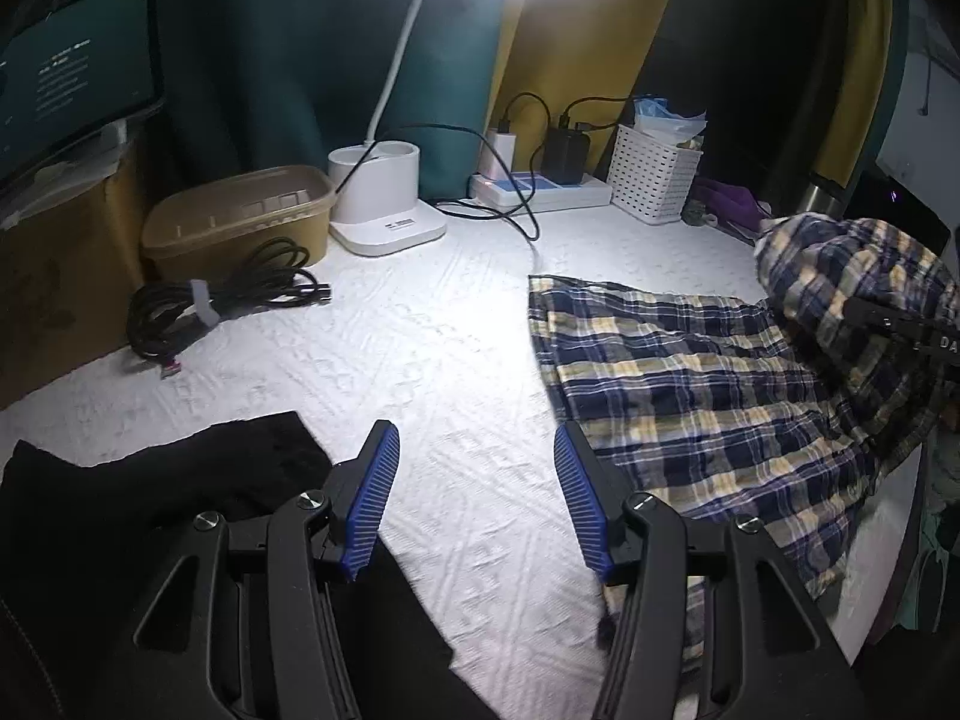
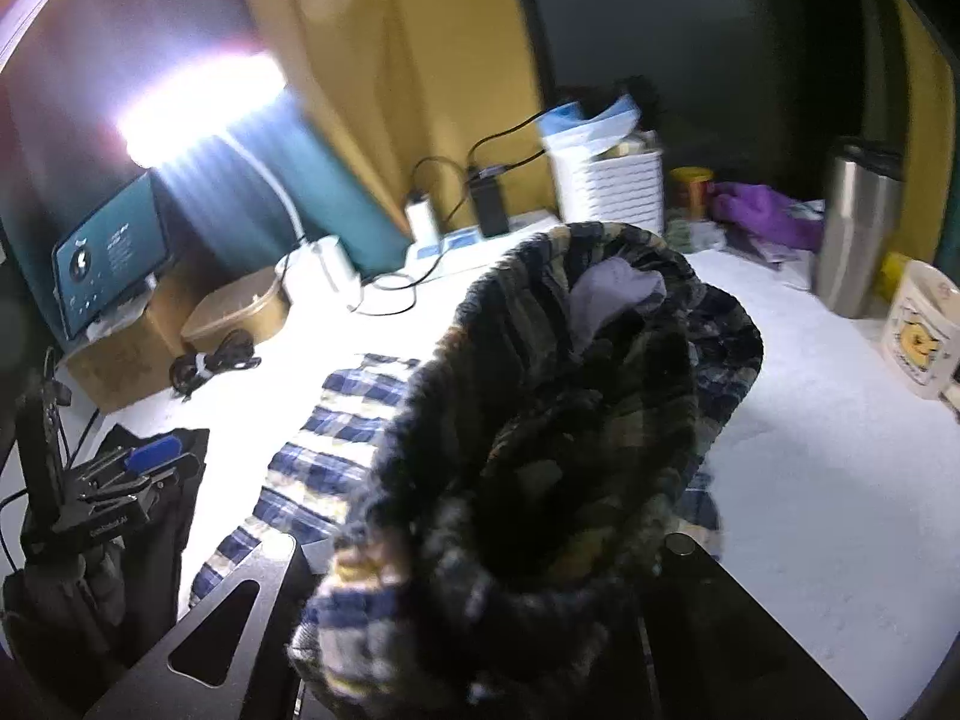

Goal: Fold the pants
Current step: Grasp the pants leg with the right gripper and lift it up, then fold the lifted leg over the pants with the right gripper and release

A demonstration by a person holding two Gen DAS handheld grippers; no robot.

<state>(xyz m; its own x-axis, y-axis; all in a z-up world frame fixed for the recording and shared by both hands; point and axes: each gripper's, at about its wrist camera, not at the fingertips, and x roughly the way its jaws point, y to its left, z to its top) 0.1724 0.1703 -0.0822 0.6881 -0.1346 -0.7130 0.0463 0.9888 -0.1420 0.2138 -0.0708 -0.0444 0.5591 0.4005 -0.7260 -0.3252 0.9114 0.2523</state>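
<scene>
The plaid pants (image 1: 690, 372) in navy, white and yellow lie on the white textured table cover (image 1: 420, 360), right of centre. Their right end is lifted and bunched up (image 1: 864, 276). My left gripper (image 1: 477, 498) is open and empty, low over the cover just left of the pants' near edge. My right gripper (image 1: 900, 330) shows at the right edge, shut on the raised waist end. In the right wrist view the bunched plaid cloth (image 2: 540, 450) fills the middle and hides the fingers. The left gripper (image 2: 144, 462) shows there at the left.
A black garment (image 1: 150, 492) lies at the near left. At the back stand a tan tub (image 1: 240, 216), a coiled black cable (image 1: 222, 306), a white lamp base (image 1: 384, 204), a power strip (image 1: 540, 186) and a white basket (image 1: 654, 174). A steel flask (image 2: 858, 222) and mug (image 2: 918, 330) stand far right.
</scene>
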